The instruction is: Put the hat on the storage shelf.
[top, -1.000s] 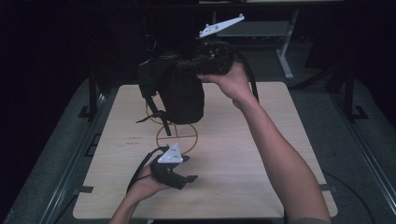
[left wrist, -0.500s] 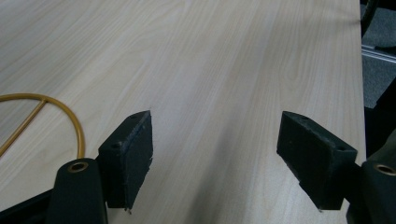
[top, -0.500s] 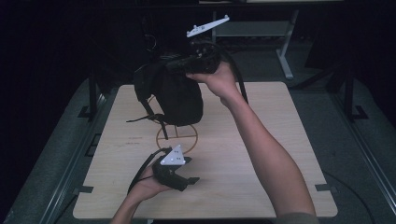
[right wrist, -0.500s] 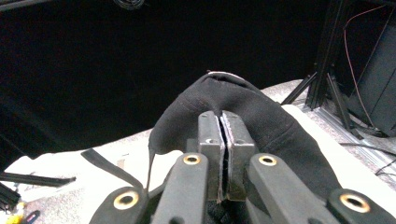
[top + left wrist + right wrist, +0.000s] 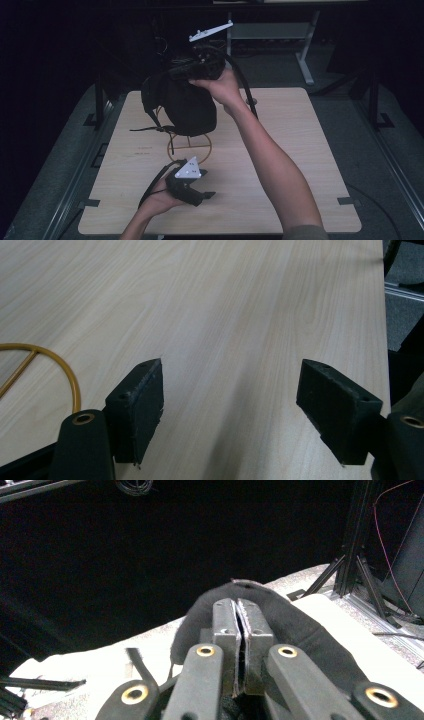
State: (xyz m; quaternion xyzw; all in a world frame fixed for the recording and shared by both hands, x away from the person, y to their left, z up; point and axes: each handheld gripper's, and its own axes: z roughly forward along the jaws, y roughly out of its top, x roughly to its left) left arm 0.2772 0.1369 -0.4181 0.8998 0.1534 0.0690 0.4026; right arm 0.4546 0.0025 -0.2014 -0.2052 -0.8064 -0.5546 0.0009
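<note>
Black bag [image 5: 182, 102] held aloft over the far middle of the table [image 5: 300, 150], above a gold wire stand [image 5: 189, 146], pinched between the right gripper [image 5: 238, 630] jaws. Left gripper [image 5: 230, 395] near, jaws apart, empty. Placement seemingly unfinished.

Table [image 5: 300, 150]: pale wood grain, light beige. Bag [image 5: 185, 107]: black, with black straps. Wire stand [image 5: 189, 147]: gold-yellow. Left gripper [image 5: 232, 407]: black jaws, brass-coloured rivets, grey plate on top. Right gripper [image 5: 238, 630]: dark grey-black, brass rivets. Surrounding floor: dark grey.
</note>
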